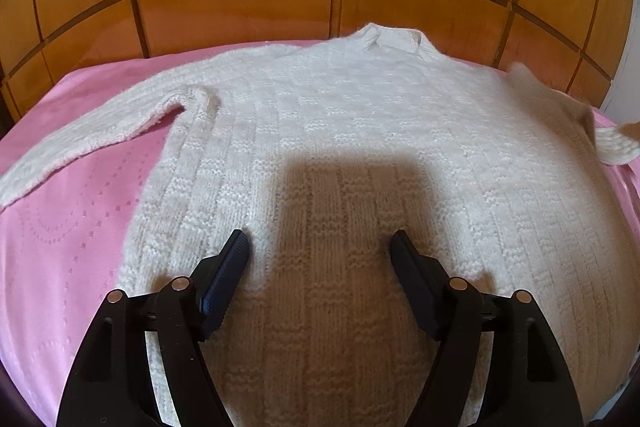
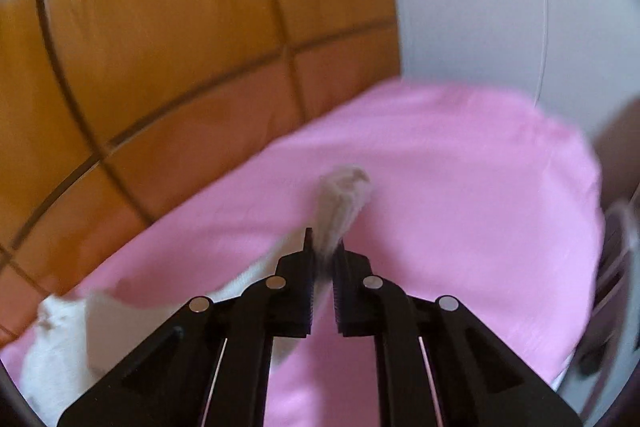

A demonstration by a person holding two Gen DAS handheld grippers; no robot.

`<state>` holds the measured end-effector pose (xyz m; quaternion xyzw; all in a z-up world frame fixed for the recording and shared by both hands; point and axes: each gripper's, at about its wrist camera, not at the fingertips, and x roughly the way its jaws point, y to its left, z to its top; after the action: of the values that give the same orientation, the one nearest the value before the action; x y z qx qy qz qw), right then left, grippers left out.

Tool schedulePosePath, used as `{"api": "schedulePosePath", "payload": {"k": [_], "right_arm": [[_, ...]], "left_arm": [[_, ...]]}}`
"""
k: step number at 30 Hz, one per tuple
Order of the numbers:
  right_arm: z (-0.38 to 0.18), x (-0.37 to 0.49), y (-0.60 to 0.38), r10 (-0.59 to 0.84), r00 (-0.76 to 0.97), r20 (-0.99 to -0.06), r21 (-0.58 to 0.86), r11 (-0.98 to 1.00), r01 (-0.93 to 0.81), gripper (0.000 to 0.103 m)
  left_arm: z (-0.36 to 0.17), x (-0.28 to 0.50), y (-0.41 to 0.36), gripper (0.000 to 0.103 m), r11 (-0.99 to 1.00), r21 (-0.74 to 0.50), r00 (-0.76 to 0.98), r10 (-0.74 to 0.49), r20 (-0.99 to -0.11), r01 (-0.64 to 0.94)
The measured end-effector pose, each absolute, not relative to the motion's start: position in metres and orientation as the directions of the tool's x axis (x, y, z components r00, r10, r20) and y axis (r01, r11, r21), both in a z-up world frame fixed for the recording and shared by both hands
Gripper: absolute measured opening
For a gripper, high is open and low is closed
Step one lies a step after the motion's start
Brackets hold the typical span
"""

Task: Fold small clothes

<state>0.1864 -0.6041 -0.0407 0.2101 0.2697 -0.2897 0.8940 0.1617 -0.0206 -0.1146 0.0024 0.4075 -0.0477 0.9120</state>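
Sweater (image 1: 360, 131) flat on pink bedspread (image 1: 72, 227), right hand-held gripper (image 2: 325, 247) pinching sleeve (image 2: 340, 203)

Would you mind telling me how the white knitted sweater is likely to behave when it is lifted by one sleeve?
The sweater looks soft and floppy: the sleeve end droops beyond the shut right gripper. Its thick knit suggests some weight, so the body would probably drag behind. The textured wool likely grips the pink bedcover rather than sliding.
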Motion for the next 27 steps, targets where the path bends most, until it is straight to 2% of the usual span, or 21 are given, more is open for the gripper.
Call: {"api": "schedulePosePath", "payload": {"k": [4, 8, 10, 12, 13, 14, 16, 18, 22, 27], "right_arm": [[-0.047, 0.19, -0.639, -0.549, 0.573, -0.608, 0.092, 0.668, 0.738, 0.007], [-0.08, 0.197, -0.659, -0.601, 0.458, -0.655, 0.003, 0.604, 0.797, 0.007], [-0.097, 0.185, -0.667, -0.586, 0.423, -0.691, 0.004, 0.582, 0.813, 0.008], [-0.107, 0.169, -0.671, -0.581, 0.403, -0.707, 0.028, 0.547, 0.837, 0.024], [-0.112, 0.167, -0.669, -0.571, 0.412, -0.71, 0.048, 0.545, 0.837, 0.05], [-0.115, 0.157, -0.666, -0.547, 0.429, -0.719, 0.088, 0.541, 0.837, 0.068], [-0.116, 0.142, -0.654, -0.519, 0.462, -0.719, 0.133, 0.55, 0.825, 0.07], [-0.114, 0.132, -0.636, -0.442, 0.521, -0.73, 0.187, 0.605, 0.774, 0.074], [-0.121, 0.121, -0.567, -0.138, 0.653, -0.745, 0.347, 0.756, 0.555, 0.08], [-0.144, 0.11, -0.46, 0.244, 0.639, -0.73, 0.502, 0.825, 0.259, 0.079]], "left_arm": [[-0.115, 0.162, -0.021, 0.073, 0.996, -0.032, 0.663, -0.081, -0.745, 0.086], [-0.116, 0.162, -0.021, 0.074, 0.996, -0.029, 0.661, -0.079, -0.746, 0.087], [-0.117, 0.162, -0.021, 0.074, 0.996, -0.028, 0.661, -0.078, -0.746, 0.086], [-0.117, 0.161, -0.021, 0.074, 0.996, -0.029, 0.661, -0.079, -0.746, 0.087], [-0.117, 0.161, -0.021, 0.074, 0.996, -0.03, 0.661, -0.08, -0.746, 0.087], [-0.117, 0.161, -0.021, 0.074, 0.996, -0.03, 0.661, -0.08, -0.746, 0.087], [-0.116, 0.162, -0.021, 0.074, 0.995, -0.034, 0.658, -0.084, -0.748, 0.089], [-0.113, 0.163, -0.019, 0.074, 0.995, -0.044, 0.648, -0.093, -0.756, 0.092], [-0.101, 0.157, -0.008, 0.074, 0.994, -0.081, 0.639, -0.108, -0.762, 0.072], [-0.089, 0.136, 0.023, 0.074, 0.994, -0.103, 0.658, -0.093, -0.747, 0.023]]}}
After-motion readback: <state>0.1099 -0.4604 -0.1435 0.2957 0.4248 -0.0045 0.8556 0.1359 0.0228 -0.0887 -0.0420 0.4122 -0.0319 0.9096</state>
